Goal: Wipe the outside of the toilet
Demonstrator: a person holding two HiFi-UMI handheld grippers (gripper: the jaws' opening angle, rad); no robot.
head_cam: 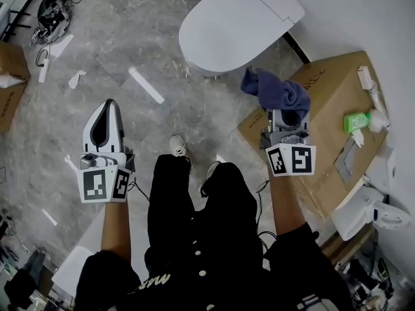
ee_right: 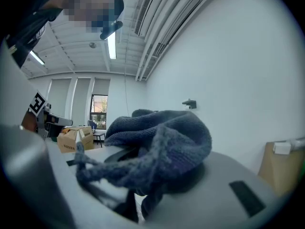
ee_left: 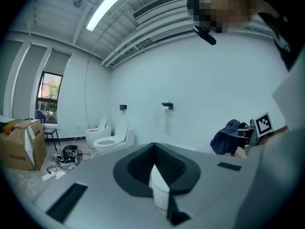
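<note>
The soft, limp dark-blue knitted cloth (head_cam: 275,91), pinched at a bunch by the right gripper (head_cam: 286,117), should mould easily to the smooth white toilet (head_cam: 233,24), while the left gripper (head_cam: 107,109) is closed and empty.

Nothing reads clearly. The large brown cardboard box (head_cam: 337,102) carries a short dark printed word near its top edge, too small to make out. The smaller brown cardboard box (ee_right: 71,138) bears a dark printed strip, likewise illegible. White lettering on the person's black garment (head_cam: 194,264) is creased and partly hidden. The cubes on the left gripper (head_cam: 109,105) and right gripper (head_cam: 289,113) show black-and-white square codes, no letters.
</note>
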